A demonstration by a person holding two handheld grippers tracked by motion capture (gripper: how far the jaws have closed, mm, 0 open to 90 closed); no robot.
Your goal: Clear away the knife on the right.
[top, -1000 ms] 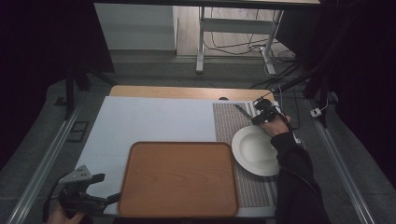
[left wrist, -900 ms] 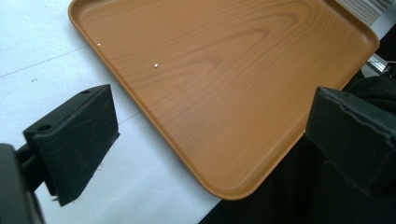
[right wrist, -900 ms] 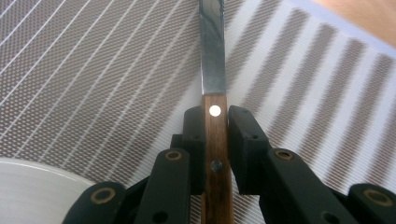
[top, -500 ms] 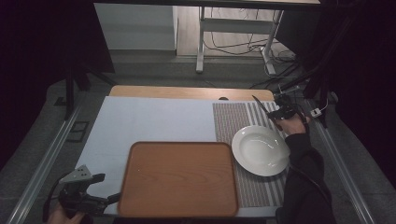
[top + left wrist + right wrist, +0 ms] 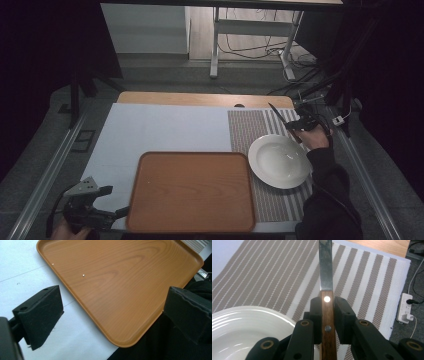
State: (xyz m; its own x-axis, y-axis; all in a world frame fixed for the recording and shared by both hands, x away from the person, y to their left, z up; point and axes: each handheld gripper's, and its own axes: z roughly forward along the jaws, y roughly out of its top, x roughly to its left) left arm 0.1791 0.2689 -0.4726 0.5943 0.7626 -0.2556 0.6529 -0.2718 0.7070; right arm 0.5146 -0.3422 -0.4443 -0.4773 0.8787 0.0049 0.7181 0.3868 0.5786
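My right gripper (image 5: 327, 312) is shut on a knife (image 5: 326, 277) with a wooden handle and a steel blade. In the high view the knife (image 5: 276, 114) points away over the striped placemat (image 5: 250, 125), with the right gripper (image 5: 300, 122) just beyond the white plate (image 5: 279, 161). The plate's rim (image 5: 249, 312) lies below the jaws at the left. My left gripper (image 5: 107, 202) is open near the table's front left corner, beside the wooden tray (image 5: 192, 190). Between its wide-apart jaws lies a corner of the tray (image 5: 120, 285).
A white sheet (image 5: 160, 127) covers most of the table. A power strip (image 5: 405, 308) and cables lie on the floor past the right edge. A metal rail (image 5: 45, 175) runs along the left side. A dark sleeve (image 5: 327, 200) reaches over the front right.
The right gripper has moved with the knife from over the mat to the right and slightly nearer, beside the plate's far edge. The left gripper has stayed still.
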